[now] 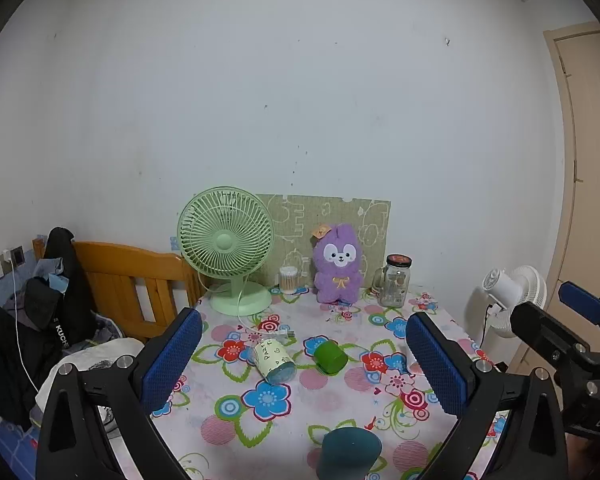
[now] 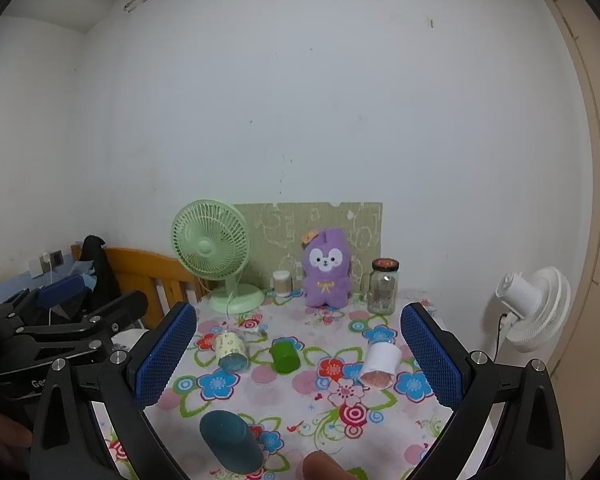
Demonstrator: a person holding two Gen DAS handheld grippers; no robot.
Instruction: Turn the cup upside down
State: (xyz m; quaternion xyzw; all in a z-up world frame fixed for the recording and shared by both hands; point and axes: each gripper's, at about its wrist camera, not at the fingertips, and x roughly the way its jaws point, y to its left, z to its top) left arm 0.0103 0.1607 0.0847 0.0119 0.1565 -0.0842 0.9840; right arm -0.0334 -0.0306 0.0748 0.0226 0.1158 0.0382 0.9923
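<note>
Several cups lie on their sides on the floral tablecloth [image 1: 332, 396]. A pale cup with writing [image 1: 275, 362] lies left of centre; it shows in the right wrist view [image 2: 231, 351]. A green cup [image 1: 330, 356] [image 2: 285, 356] lies beside it. A white cup with a pink opening [image 2: 380, 365] lies to the right. A dark teal cup [image 1: 348, 454] [image 2: 232, 442] lies nearest. My left gripper [image 1: 304, 364] is open and empty above the near table. My right gripper [image 2: 298, 360] is open and empty, right of the left one.
At the back stand a green fan [image 1: 228, 252], a cotton-swab jar [image 1: 289, 280], a purple plush toy [image 1: 338, 264] and a glass jar [image 1: 396, 282]. A wooden bed frame [image 1: 132, 280] with clothes is left. A white fan [image 2: 534, 308] stands right of the table.
</note>
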